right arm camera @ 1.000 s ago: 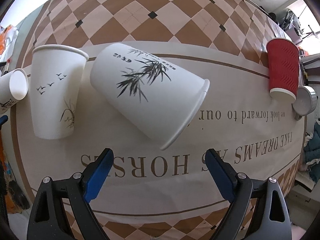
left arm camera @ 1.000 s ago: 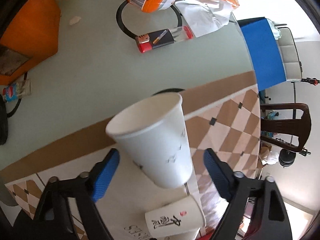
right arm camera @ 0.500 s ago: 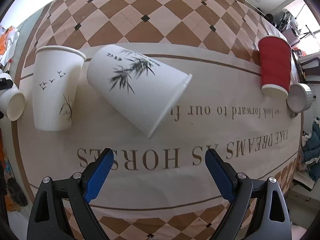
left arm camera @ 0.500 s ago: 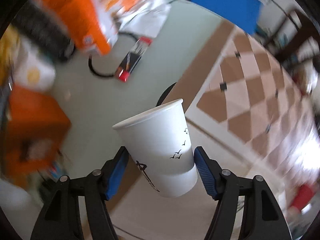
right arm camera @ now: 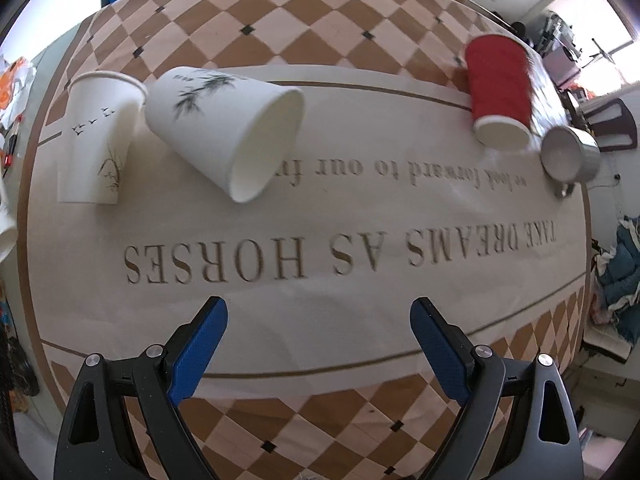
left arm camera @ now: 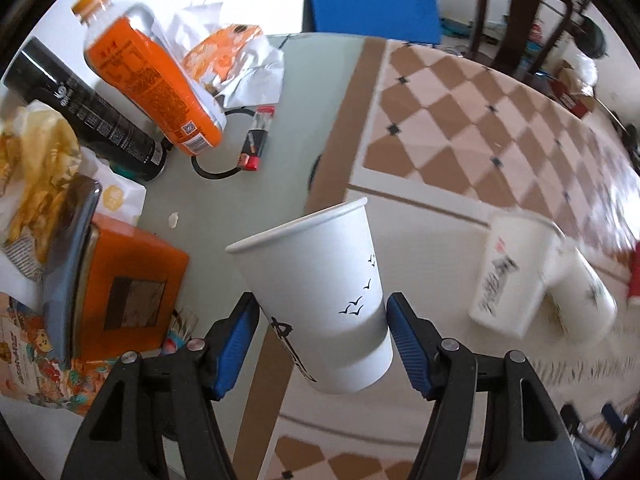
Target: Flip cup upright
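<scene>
My left gripper (left arm camera: 322, 340) is shut on a white paper cup with small black birds (left arm camera: 316, 292). It holds the cup off the table, mouth up and tilted left. In the right wrist view a white cup with bamboo print (right arm camera: 224, 128) lies on its side, mouth toward me, next to an upright white cup with birds (right arm camera: 96, 136). My right gripper (right arm camera: 318, 352) is open and empty, well short of the lying cup. Both cups show blurred in the left wrist view (left arm camera: 540, 276).
A red ribbed cup (right arm camera: 500, 92) and a metal mug (right arm camera: 570, 156) lie on their sides at the right of the mat. An orange bottle (left arm camera: 152, 80), a black bottle (left arm camera: 88, 112), an orange box (left arm camera: 128, 288), a lighter (left arm camera: 256, 144) and wrappers crowd the table's left.
My left gripper, which closed on the bird cup half a second ago, has swung right with it. My right gripper has drawn back from the lying bamboo cup, whose mouth now faces me.
</scene>
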`<state>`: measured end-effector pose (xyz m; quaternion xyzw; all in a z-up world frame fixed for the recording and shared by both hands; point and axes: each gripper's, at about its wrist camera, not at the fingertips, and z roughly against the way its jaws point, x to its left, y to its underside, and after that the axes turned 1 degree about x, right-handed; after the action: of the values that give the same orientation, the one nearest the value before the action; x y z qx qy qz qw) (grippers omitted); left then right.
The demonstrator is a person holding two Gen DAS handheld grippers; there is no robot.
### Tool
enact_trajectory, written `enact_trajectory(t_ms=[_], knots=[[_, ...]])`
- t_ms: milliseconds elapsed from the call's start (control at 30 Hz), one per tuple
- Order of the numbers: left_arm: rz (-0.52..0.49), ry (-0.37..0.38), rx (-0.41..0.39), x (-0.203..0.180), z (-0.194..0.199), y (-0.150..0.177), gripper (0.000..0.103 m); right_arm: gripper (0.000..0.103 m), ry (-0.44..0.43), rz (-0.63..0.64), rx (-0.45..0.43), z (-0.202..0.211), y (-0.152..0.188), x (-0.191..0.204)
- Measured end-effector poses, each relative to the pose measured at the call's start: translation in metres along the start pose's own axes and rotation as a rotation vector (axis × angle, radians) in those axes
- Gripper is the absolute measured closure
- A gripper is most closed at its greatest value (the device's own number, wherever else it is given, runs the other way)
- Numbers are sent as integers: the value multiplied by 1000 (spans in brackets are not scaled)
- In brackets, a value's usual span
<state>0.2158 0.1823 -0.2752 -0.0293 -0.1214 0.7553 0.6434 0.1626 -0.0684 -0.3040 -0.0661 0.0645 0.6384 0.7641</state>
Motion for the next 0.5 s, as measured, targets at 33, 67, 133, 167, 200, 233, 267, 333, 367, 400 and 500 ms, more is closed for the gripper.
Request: enact_trajectory(t_ms=[33, 67, 133, 167, 200, 233, 267, 333, 367, 400, 500], knots=[[-15, 1, -7, -3, 3, 4, 40, 9, 3, -7, -6, 1, 0, -4], [-29, 4, -14, -7, 8, 8, 40, 9, 8, -19, -13, 4, 4, -8], [-61, 16, -29, -16, 21, 21, 40, 9, 12, -40, -15, 6, 11, -14], [-83, 26, -38, -22, 29, 29, 40, 9, 11, -52, -13, 8, 15, -19], [-99, 32, -45, -26, 37, 36, 40, 9, 9, -64, -10, 8, 19, -24], [-118, 38, -53, -33, 45, 43, 40, 9, 8, -70, -8, 6, 21, -29], [-137, 47, -57, -40, 52, 49, 40, 9, 10, -77, -8, 6, 25, -36], [-180, 72, -60, -57, 65, 62, 40, 9, 11, -91, -4, 2, 30, -54], [-201, 83, -59, -68, 70, 69, 40, 9, 11, -101, 2, 1, 34, -62], [-227, 98, -54, -80, 74, 76, 40, 9, 11, -109, 9, -1, 37, -70], [-293, 140, -27, -118, 82, 94, 40, 9, 19, -148, 29, -7, 49, -103]])
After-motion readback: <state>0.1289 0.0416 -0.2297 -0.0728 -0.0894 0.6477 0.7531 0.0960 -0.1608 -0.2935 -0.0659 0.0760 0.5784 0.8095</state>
